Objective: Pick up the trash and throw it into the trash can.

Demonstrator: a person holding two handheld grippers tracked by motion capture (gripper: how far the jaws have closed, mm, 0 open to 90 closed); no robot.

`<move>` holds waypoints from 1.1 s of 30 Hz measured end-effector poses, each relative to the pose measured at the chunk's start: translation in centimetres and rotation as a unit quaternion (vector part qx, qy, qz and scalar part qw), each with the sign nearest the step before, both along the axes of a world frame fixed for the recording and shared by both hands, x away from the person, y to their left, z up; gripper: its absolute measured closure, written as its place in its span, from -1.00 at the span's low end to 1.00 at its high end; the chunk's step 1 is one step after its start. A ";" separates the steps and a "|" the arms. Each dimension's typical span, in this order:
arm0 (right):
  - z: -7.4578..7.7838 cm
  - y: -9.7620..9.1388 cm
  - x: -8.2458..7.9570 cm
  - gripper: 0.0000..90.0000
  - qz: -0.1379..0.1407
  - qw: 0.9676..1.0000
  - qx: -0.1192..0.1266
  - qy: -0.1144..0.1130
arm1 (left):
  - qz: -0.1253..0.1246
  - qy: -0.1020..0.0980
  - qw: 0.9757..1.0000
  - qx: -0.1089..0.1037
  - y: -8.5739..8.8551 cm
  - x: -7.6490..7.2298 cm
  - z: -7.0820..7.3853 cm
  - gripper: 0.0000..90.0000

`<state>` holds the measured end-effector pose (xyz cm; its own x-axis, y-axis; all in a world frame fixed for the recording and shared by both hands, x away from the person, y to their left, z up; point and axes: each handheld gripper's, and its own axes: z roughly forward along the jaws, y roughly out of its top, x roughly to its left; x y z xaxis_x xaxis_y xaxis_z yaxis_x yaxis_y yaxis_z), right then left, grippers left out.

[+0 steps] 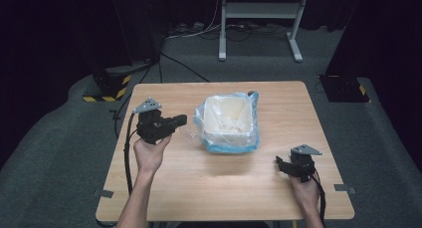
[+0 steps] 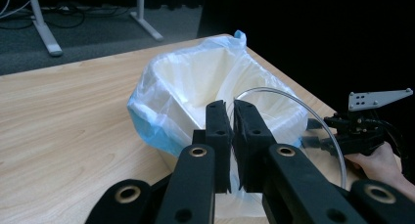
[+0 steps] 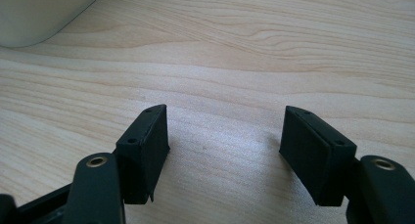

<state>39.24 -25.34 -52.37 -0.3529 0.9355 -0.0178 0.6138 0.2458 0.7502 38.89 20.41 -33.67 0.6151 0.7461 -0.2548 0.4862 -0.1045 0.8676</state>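
the left gripper [image 2: 232,117] has its black jaws pinched on the thin clear plastic of the bag [image 2: 171,94], a fold of film caught between the pads at the bin's near side. that bag lines a white square bin [image 1: 228,119] standing mid-table, its bluish edge rolled over the rim; the inside looks pale and bare. the right gripper [image 3: 225,145] rests low over the smooth wood-grain table [image 1: 199,183] with jaws spread wide, nothing between them, well apart from the bin
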 end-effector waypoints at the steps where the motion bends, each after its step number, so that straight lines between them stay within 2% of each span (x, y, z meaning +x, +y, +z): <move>1: 0.0 0.0 0.0 -0.23 0.000 1.000 0.000 0.000 | 0.000 -0.002 1.000 0.000 0.0 0.1 0.1 0.89; 5: 0.0 0.0 0.0 -0.23 0.000 1.000 0.000 0.000 | -0.003 -0.004 1.000 -0.009 -0.1 0.4 0.5 0.90; 15: 0.0 0.0 0.0 -0.23 0.000 1.000 0.000 0.000 | -0.010 -0.010 1.000 -0.015 -0.6 1.3 1.6 0.89; 20: 0.0 0.0 0.0 -0.23 0.000 1.000 0.000 0.000 | -0.014 -0.008 1.000 -0.027 -1.1 2.0 1.9 0.89; 28: 0.0 0.0 0.0 -0.23 0.000 1.000 0.000 0.000 | -0.018 -0.008 0.999 -0.029 -2.4 3.4 2.3 0.89; 33: 0.0 0.0 0.0 -0.25 0.000 1.000 0.001 0.001 | -0.017 -0.004 1.000 -0.020 -3.4 4.5 2.2 0.90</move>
<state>39.23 -25.31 -52.37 -0.3536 0.9353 -0.0143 0.6152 0.2440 0.7497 43.44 16.97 -31.47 0.6416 0.7146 -0.2786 0.4754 -0.0855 0.8756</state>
